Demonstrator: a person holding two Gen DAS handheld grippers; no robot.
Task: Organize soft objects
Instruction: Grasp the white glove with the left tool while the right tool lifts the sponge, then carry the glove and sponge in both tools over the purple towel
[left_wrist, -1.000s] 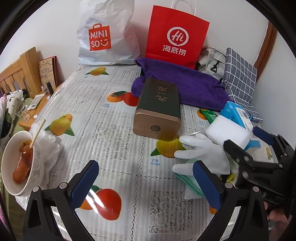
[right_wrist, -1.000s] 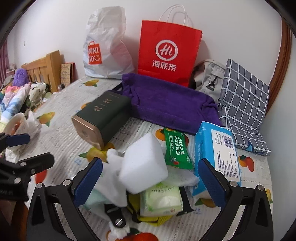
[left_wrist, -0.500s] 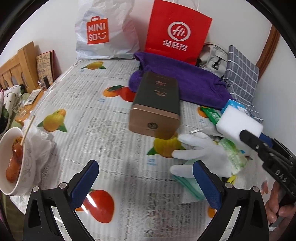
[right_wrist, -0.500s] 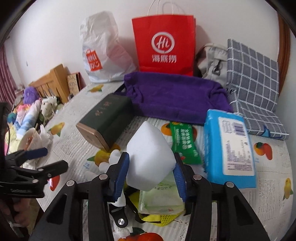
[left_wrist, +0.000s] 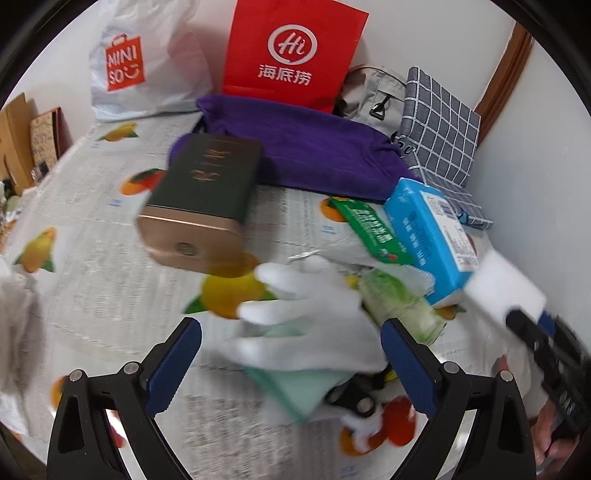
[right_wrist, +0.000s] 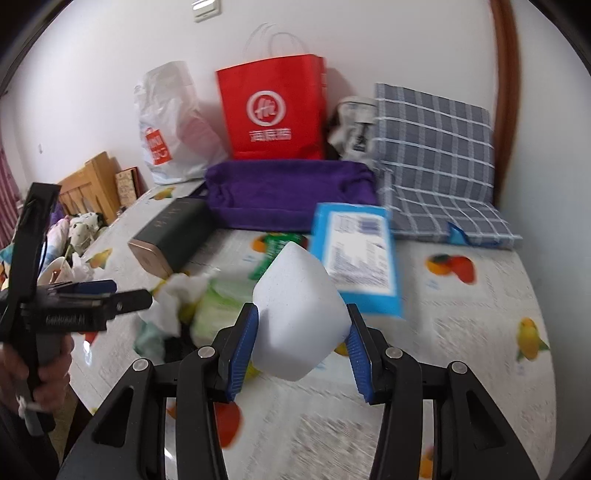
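The right gripper (right_wrist: 301, 334) has its jaws clamped on a white sponge block (right_wrist: 301, 314), one blue pad on each of two opposite flat faces, and the block is carried clear above the surface (right_wrist: 461, 332), in front of the pile of soft goods. The block shows little visible denting under the pads; it is judged light, springy and easily compressed, with a matt face unlikely to slip, so a moderate squeeze across the flat sides, as now, seems adequate. A corner grip would probably let it pivot. The left gripper (left_wrist: 291, 365) stands with its jaws wide apart and nothing between the pads, hovering over a white glove (left_wrist: 306, 314) that lies on a folded pale green cloth (left_wrist: 299, 387). Both are judged limp and very light; each would drape when lifted and is best pinched at a bunched fold or thick edge, not a single layer. Beside them lie a blue tissue pack (left_wrist: 428, 229), a green packet (left_wrist: 373, 232) and a soft pale-green wrapped pack (left_wrist: 399, 302); film-wrapped items look slick and may slide under pressure. The purple cloth tray (right_wrist: 291, 192) at the back appears a likely receptacle, though that cannot be confirmed. The rigid dark green tin (left_wrist: 207, 199) lies just in front of it.
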